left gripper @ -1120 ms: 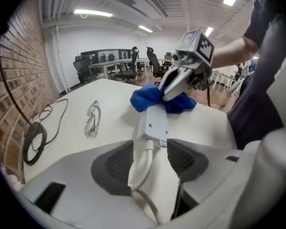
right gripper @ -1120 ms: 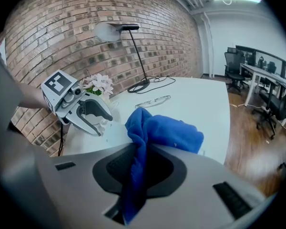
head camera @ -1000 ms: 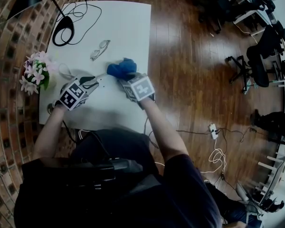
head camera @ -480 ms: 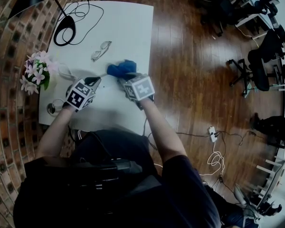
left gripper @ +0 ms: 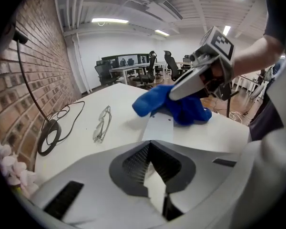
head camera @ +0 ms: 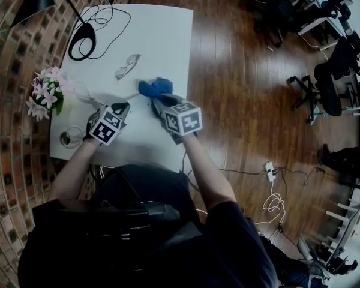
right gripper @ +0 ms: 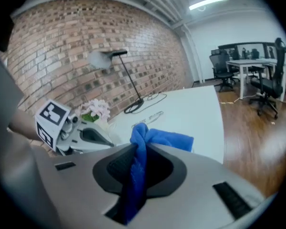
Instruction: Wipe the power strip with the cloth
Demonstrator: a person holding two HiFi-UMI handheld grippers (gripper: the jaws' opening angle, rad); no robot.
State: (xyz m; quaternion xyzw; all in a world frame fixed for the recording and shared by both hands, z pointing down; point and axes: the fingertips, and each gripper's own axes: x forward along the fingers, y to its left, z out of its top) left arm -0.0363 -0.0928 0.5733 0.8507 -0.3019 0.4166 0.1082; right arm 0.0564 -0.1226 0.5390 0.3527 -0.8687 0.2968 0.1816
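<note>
Left gripper [left gripper: 155, 173]: I am clenching its fingers on the near end of the white power strip [left gripper: 158, 128], which is running straight out ahead of them.
Right gripper [right gripper: 133, 185]: I am grasping the blue cloth [right gripper: 164, 140] between its fingers, and a fold of it is standing up above them.
Power strip: it is reaching from my left fingers to the cloth, over the middle of the white tabletop [head camera: 165, 35]; I cannot tell whether it is resting on the tabletop.
Cloth: it is bunching against the far end of the power strip and covering it.
Glasses [left gripper: 101, 124]: they are lying folded on the tabletop, to the left of the power strip and apart from it.
Black cable [head camera: 87, 32]: it is coiling at the far left corner of the tabletop.
Flowers [head camera: 47, 92]: they are standing at the left edge, beside the brick wall.
</note>
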